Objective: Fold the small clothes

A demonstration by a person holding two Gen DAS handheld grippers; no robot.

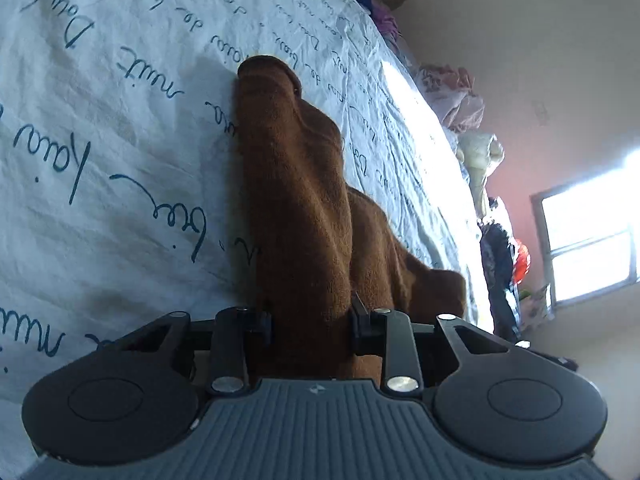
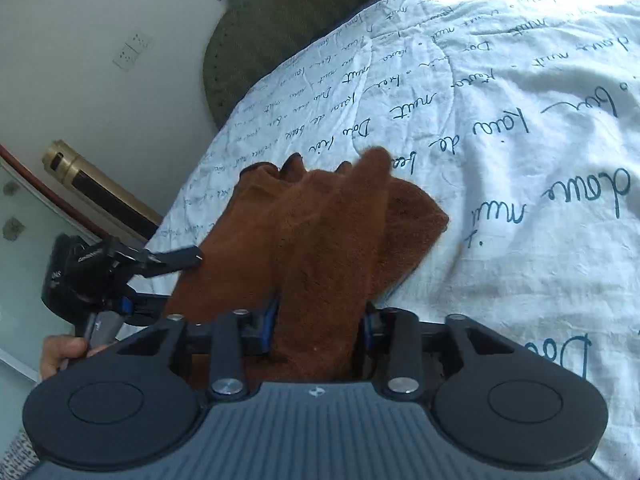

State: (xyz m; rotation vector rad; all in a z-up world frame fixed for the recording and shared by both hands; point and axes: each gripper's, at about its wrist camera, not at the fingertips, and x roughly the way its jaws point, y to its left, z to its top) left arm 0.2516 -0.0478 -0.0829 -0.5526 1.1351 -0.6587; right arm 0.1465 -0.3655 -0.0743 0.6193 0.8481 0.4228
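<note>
A small brown fleece garment [image 1: 296, 200] hangs bunched over a white bedsheet printed with blue script [image 1: 120, 128]. My left gripper [image 1: 312, 320] is shut on one end of it; the cloth fills the gap between the fingers. In the right wrist view my right gripper [image 2: 320, 320] is shut on the other end of the brown garment [image 2: 320, 232], which drapes forward in thick folds. The left gripper [image 2: 176, 260] shows there at the left, gripping the cloth's edge, with a hand [image 2: 60, 354] on its handle.
The bedsheet [image 2: 500, 120] covers the bed. A dark green pillow [image 2: 280, 32] lies at the head. Piled clothes [image 1: 456, 92] line the bed's far edge. A window [image 1: 588, 244] and wall stand beyond. A gold cylinder [image 2: 92, 184] stands by the wall.
</note>
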